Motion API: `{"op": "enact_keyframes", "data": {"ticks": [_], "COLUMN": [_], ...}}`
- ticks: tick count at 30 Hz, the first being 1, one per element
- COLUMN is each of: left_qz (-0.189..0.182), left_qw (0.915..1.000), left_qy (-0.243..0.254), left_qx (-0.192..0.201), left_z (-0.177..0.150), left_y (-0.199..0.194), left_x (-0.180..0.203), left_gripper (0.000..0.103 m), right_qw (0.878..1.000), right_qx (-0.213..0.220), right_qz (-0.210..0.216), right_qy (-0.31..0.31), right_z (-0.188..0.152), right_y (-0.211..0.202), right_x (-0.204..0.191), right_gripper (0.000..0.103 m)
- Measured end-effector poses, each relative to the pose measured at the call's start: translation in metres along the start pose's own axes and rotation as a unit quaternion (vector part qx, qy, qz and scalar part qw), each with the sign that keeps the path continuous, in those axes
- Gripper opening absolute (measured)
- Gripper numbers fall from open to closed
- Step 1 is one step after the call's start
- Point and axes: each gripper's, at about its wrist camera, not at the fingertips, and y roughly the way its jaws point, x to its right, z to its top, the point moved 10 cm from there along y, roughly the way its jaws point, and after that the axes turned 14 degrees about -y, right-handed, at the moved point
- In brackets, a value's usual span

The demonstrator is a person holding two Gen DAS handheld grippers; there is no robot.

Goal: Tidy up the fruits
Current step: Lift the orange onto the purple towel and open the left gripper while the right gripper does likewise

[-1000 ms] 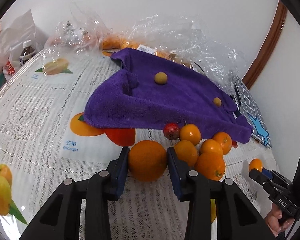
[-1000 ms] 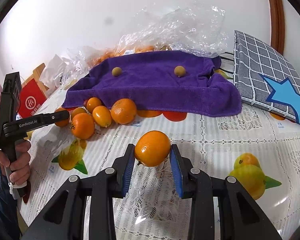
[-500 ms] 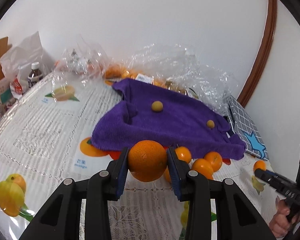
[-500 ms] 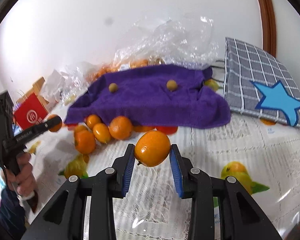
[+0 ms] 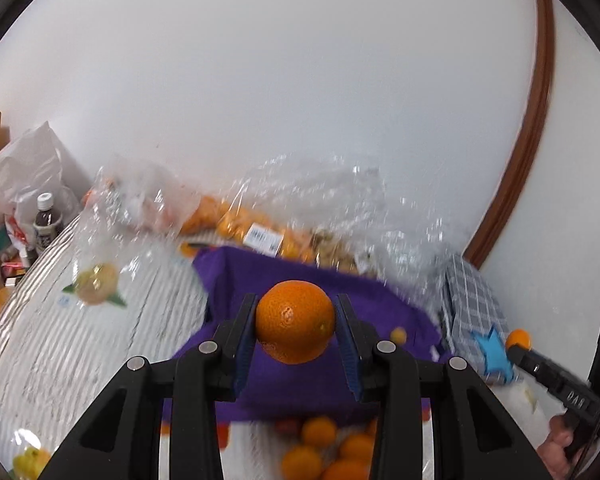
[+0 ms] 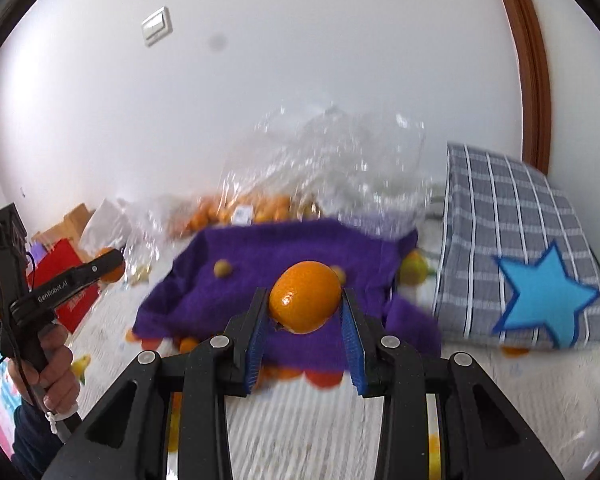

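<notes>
My left gripper [image 5: 296, 320] is shut on a large orange [image 5: 295, 322] and holds it in the air over the purple towel [image 5: 236, 276]. My right gripper [image 6: 305, 300] is shut on a smaller orange [image 6: 305, 297], also raised over the purple towel [image 6: 284, 252]. Two small yellow-green fruits lie on the towel, one [image 6: 222, 268] at its left. Several oranges [image 5: 320, 446] lie on the table at the towel's near edge. The left gripper [image 6: 114, 266] also shows in the right wrist view, the right gripper [image 5: 518, 340] in the left wrist view.
Clear plastic bags [image 5: 320, 216] with more oranges lie behind the towel against the white wall. A grey checked cushion with a blue star [image 6: 540, 280] is on the right. A bottle [image 5: 46, 216] and white bags stand far left. A red box [image 6: 66, 284] sits left.
Both grippers have lifted their oranges off the table and tilted up toward the wall. The views are now blurred by motion.
</notes>
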Motion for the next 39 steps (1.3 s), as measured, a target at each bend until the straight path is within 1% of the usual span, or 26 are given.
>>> {"op": "enact_keyframes", "data": {"ticks": [4,6,8,11,12,13,14,15,18,19,21,29,33,35,37,39], "left_qz": [-0.02,-0.018,-0.01,0.001,0.007,0.008,0.006,0.008,0.002,0.01,0.019,0.064,0.071,0.075,0.082,0.079], "left_qw": [0.9994,0.9992,0.9993,0.9996,0.9997,0.9998,0.9997,0.9996,0.9997,0.9998,0.9998,0.9972,0.9964,0.9962,0.9945,0.9938], "left_qy": [-0.021,-0.019,-0.016,-0.01,-0.01,-0.016,-0.023,-0.026,-0.023,-0.013,-0.007,-0.022,-0.024,-0.018,-0.013,-0.015], "left_qx": [0.021,0.03,0.032,0.025,0.02,0.012,0.004,-0.002,0.002,0.008,0.006,-0.033,-0.038,-0.04,-0.064,-0.078], "left_z": [0.02,0.025,0.025,0.013,0.009,0.005,0.002,0.0,-0.001,-0.002,-0.004,-0.019,-0.02,-0.021,-0.028,-0.034], "left_y": [0.012,0.019,0.03,0.044,0.049,0.053,0.056,0.059,0.057,0.058,0.061,0.087,0.09,0.091,0.098,0.102], "left_x": [0.013,0.014,0.012,0.001,-0.003,-0.007,-0.01,-0.011,-0.01,-0.01,-0.013,-0.038,-0.043,-0.042,-0.043,-0.043], "left_gripper": [0.036,0.036,0.036,0.036,0.036,0.036,0.036,0.036,0.036,0.036,0.036,0.036,0.036,0.036,0.036,0.036], "right_qw": [1.0,0.999,0.999,0.999,0.999,0.999,1.0,1.0,0.999,1.0,1.0,0.999,0.997,0.997,0.996,0.995], "right_qx": [0.022,0.026,0.028,0.03,0.028,0.026,0.023,0.011,0.005,-0.002,-0.013,-0.051,-0.074,-0.078,-0.085,-0.094], "right_qz": [-0.012,-0.017,-0.012,-0.012,-0.004,0.012,0.018,0.015,0.014,0.011,0.013,0.011,-0.003,0.001,0.006,0.021], "right_qy": [-0.014,-0.019,-0.024,-0.032,-0.028,-0.014,-0.005,-0.006,-0.029,-0.027,-0.016,0.016,0.01,0.006,0.005,0.016], "right_z": [0.028,0.038,0.047,0.051,0.05,0.047,0.044,0.039,0.03,0.024,0.015,-0.004,-0.014,-0.017,-0.021,-0.026], "right_y": [0.012,0.018,0.028,0.042,0.048,0.055,0.059,0.064,0.07,0.073,0.077,0.097,0.105,0.108,0.113,0.12], "right_x": [0.006,0.006,0.006,0.005,0.004,0.003,0.003,0.003,-0.001,0.002,0.007,0.023,0.024,0.021,0.019,0.016], "right_gripper": [0.035,0.035,0.035,0.035,0.035,0.035,0.035,0.035,0.035,0.035,0.035,0.035,0.035,0.035,0.035,0.035]}}
